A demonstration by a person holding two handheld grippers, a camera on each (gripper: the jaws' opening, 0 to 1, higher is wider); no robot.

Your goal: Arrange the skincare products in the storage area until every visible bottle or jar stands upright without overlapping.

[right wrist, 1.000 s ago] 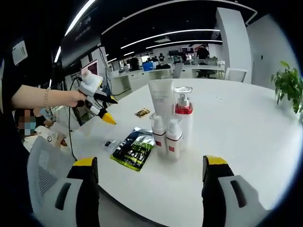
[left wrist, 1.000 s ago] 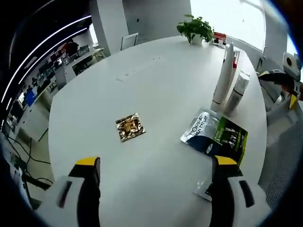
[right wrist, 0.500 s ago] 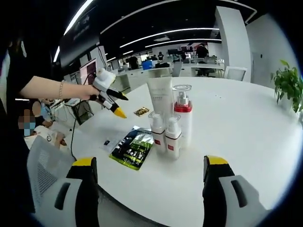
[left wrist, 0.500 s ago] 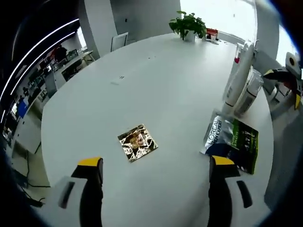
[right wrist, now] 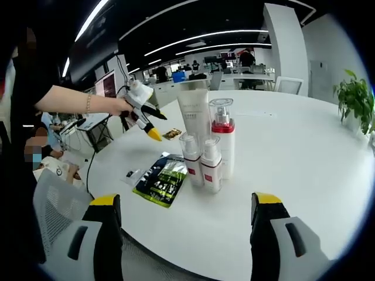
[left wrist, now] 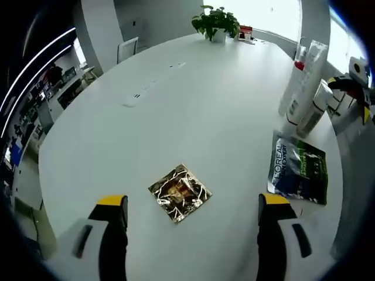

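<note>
Skincare products stand clustered near the table's edge: in the right gripper view we see a tall white tube (right wrist: pixel 195 120), a pump bottle with a red collar (right wrist: pixel 222 137) and two small red-banded bottles (right wrist: pixel 201 164) in front, all upright and packed close together, some touching or nearly so. Just beside them lies a dark green-and-black sachet (right wrist: pixel 160 178), flat on the white table (right wrist: pixel 293 152).

Now the one that matters: in the left gripper view a small gold foil sachet (left wrist: pixel 180 192) lies flat, well apart from the cluster, straight ahead of our left gripper (left wrist: pixel 190 216) and between its two yellow-tipped jaws, which stand wide apart with nothing held. The packet is roughly square, turned cornerwise to the jaws, so there's no strong long axis to line up on. From the right gripper view we see that left gripper (right wrist: pixel 142 117) hovering above the table, with the gold packet (right wrist: pixel 173 134) just beyond its tips.

Our right gripper (right wrist: pixel 186 225) hangs back off the table edge, jaws also spread wide and empty, facing the bottles head-on.

So the left hand is clearly nearer the gold sachet. We judge it's the next pick: a descent straight down, though a flat foil packet on a smooth top may be awkward to pinch.
</note>
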